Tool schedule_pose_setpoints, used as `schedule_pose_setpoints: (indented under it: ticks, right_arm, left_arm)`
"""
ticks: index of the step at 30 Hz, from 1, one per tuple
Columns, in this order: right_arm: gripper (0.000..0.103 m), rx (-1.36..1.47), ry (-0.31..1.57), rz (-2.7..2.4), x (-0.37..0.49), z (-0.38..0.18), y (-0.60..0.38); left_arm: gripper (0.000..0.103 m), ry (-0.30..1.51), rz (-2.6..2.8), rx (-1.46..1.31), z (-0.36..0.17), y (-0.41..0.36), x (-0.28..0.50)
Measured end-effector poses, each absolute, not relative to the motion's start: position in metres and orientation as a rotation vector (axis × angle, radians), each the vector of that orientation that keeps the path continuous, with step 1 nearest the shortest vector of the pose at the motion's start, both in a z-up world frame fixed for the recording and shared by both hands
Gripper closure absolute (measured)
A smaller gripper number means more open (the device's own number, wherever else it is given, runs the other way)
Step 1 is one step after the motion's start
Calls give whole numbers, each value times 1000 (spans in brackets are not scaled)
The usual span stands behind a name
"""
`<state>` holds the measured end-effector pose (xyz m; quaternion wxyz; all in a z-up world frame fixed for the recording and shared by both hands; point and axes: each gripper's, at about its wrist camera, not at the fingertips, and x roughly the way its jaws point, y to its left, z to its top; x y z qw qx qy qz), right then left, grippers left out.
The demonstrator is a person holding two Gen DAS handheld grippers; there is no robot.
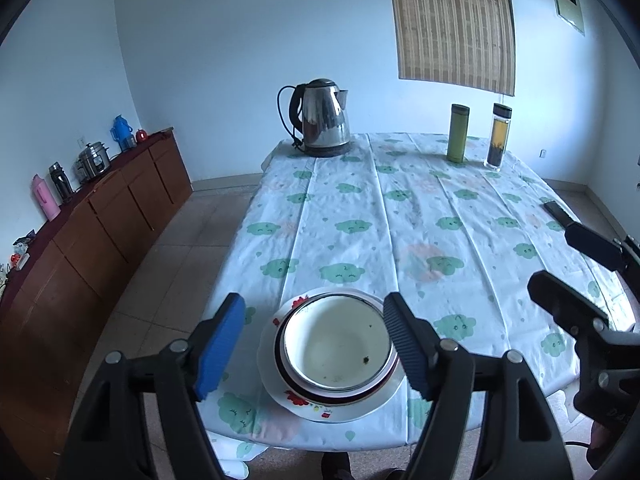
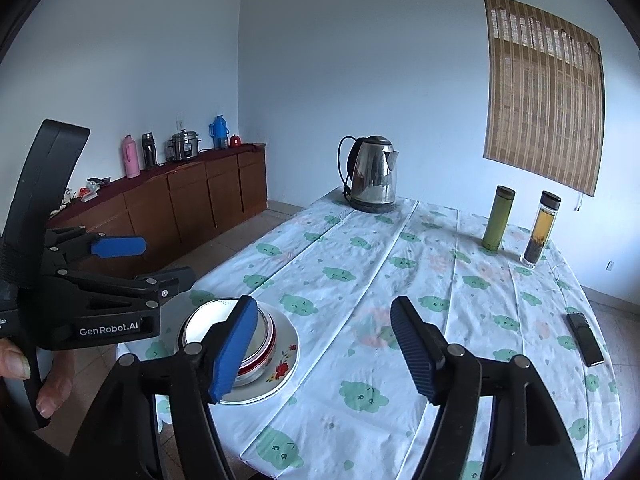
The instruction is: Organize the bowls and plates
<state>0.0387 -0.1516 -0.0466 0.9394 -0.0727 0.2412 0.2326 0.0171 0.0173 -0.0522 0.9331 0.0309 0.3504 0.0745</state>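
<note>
A white bowl (image 1: 338, 346) with a dark red rim band sits stacked on a floral plate (image 1: 280, 394) near the table's front left corner. The stack also shows in the right wrist view, bowl (image 2: 204, 318) on plate (image 2: 286, 354). My left gripper (image 1: 316, 344) is open and empty, held just above and in front of the stack with its jaws either side of it. My right gripper (image 2: 324, 346) is open and empty, to the right of the stack over the tablecloth. It shows in the left wrist view (image 1: 576, 268) at the right edge.
The table (image 1: 400, 216) has a cloud-print cloth. At its far end stand a steel kettle (image 1: 322, 118), a green flask (image 1: 457, 133) and a glass tea bottle (image 1: 497, 137). A dark remote (image 2: 585, 338) lies near the right edge. A wooden sideboard (image 1: 100, 216) lines the left wall.
</note>
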Motion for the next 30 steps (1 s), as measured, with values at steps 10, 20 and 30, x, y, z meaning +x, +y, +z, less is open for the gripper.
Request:
schedule_pose_setpoints:
  ticks: [10, 20, 30]
  right_arm:
    - [32, -147, 486, 484, 37, -42, -154]
    - [32, -141, 488, 481, 40, -43, -154]
    - [31, -145, 489, 485, 41, -45, -153]
  left_arm:
    - [26, 718, 149, 60, -48, 14, 19]
    - [20, 719, 148, 63, -47, 11, 23]
    - [19, 727, 141, 64, -48, 12, 25]
